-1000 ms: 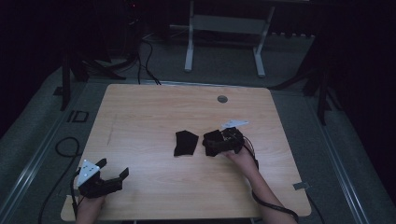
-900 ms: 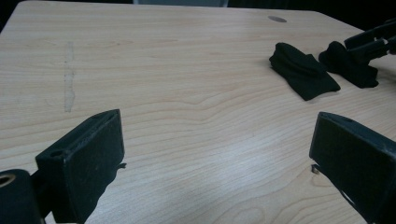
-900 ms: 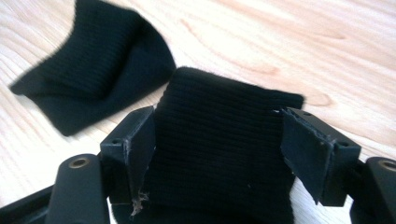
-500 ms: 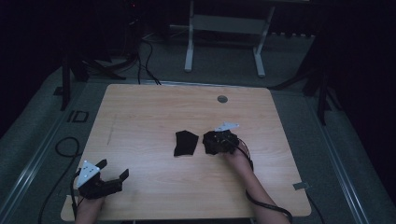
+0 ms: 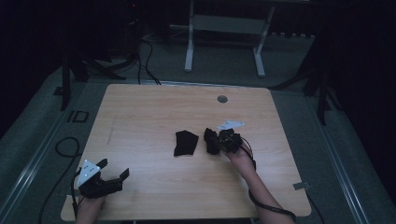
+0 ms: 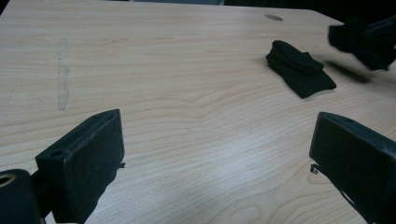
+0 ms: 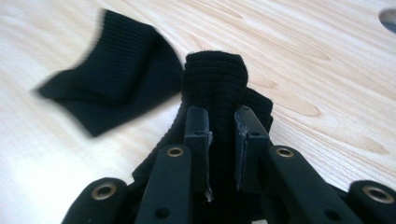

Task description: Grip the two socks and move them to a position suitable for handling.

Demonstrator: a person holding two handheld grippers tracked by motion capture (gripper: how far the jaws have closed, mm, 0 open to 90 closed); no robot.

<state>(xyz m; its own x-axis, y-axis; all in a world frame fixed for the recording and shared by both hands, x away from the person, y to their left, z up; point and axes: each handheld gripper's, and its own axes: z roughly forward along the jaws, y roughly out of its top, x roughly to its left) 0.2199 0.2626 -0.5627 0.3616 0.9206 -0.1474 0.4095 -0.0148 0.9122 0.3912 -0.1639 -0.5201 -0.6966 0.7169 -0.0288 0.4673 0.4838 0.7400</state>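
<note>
A folded black ribbed sock (image 5: 185, 142) lies flat near the middle of the wooden table (image 5: 154, 112); it lies ahead in the left gripper view (image 6: 300, 68) and to the upper left in the right gripper view (image 7: 112, 70). My right gripper (image 5: 212, 140) sits just right of it, shut on a second black sock (image 7: 216, 98), which bulges up between its jaws. My left gripper (image 5: 114, 171) hovers at the table's front left corner, open with nothing between its jaws.
A small round grey grommet (image 5: 222, 99) is set in the table's far edge. Beyond the table stand a white desk frame (image 5: 224, 28) and dark stands with cables on the grey floor.
My right gripper has shifted left with the held sock, closing in on the sock lying flat. The left gripper has stayed in place.
</note>
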